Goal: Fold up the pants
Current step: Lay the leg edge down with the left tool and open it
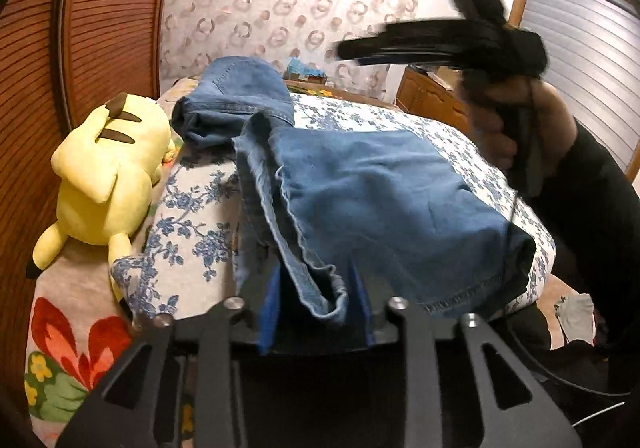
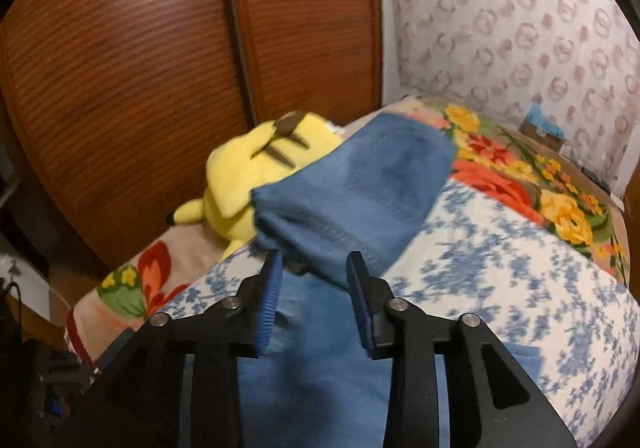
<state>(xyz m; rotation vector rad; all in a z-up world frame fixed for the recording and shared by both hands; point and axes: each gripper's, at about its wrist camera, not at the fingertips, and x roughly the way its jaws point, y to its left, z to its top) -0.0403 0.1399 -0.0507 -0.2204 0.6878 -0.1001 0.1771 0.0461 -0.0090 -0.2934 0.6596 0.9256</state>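
A: Where do the blue jeans (image 1: 360, 183) lie relative to the left gripper (image 1: 316, 304)?

B: They are spread across the white bedspread with a blue flower print (image 1: 192, 207), directly ahead of the gripper. A hemmed fold of denim hangs down between its two blue pads (image 1: 269, 312), which stand apart; whether either pad touches the cloth cannot be told.

A: And the right gripper (image 2: 314, 300)?

B: In its own view, its jaws are parted above a flat stretch of the jeans. The blue pads (image 2: 270, 300) press on nothing. A bunched, upturned part of the jeans lies just past the fingertips, against the yellow plush toy (image 2: 244, 167). In the left view, the same gripper appears blurred, raised above the bed in the person's hand (image 1: 516, 119).

A: How do the jeans look?

B: Mid-blue denim, rumpled and partly doubled over, with stitched seams and a frayed pale edge. One end is heaped near the plush toy; the rest lies towards the near edge of the bed.

A: Any writing or labels?

B: No label or writing can be read on the jeans.
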